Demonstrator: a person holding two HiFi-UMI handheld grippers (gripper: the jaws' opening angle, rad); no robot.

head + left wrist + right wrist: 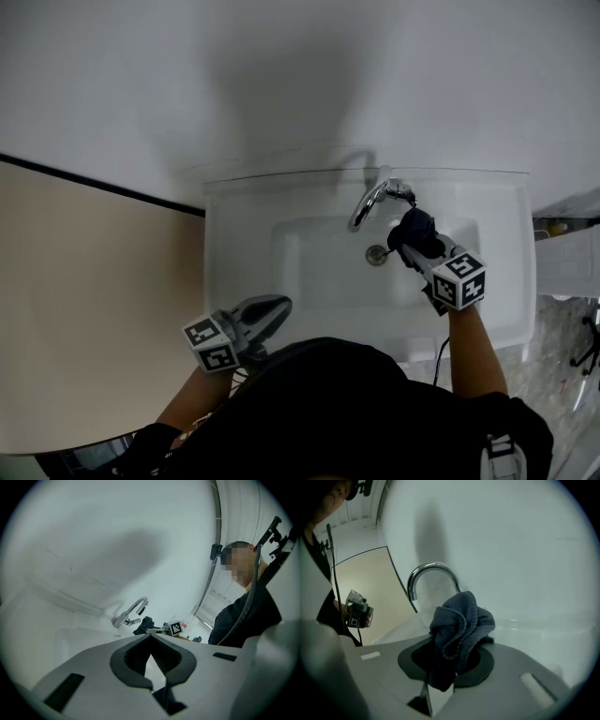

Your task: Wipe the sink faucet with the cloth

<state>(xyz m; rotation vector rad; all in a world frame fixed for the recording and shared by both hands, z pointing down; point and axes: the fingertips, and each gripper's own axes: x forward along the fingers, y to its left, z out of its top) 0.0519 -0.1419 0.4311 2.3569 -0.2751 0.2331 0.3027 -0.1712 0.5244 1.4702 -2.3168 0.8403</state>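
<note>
A chrome curved faucet [370,201] stands at the back of the white sink [234,272]. My right gripper [419,246] is shut on a bunched dark blue cloth [415,230], held just right of the faucet's base and close to it; touching or not, I cannot tell. In the right gripper view the cloth [459,620] bulges from between the jaws, and the faucet [429,569] arches just behind it. My left gripper [279,307] hangs over the sink's front left rim, shut on nothing. From there the faucet [133,610] and cloth [144,624] are far ahead.
The drain [377,253] lies in the basin below the spout. A white wall rises behind the sink, with a beige panel [84,309] to its left. White racks [562,262] stand at the right over a speckled floor. The person's dark clothing [328,412] fills the near edge.
</note>
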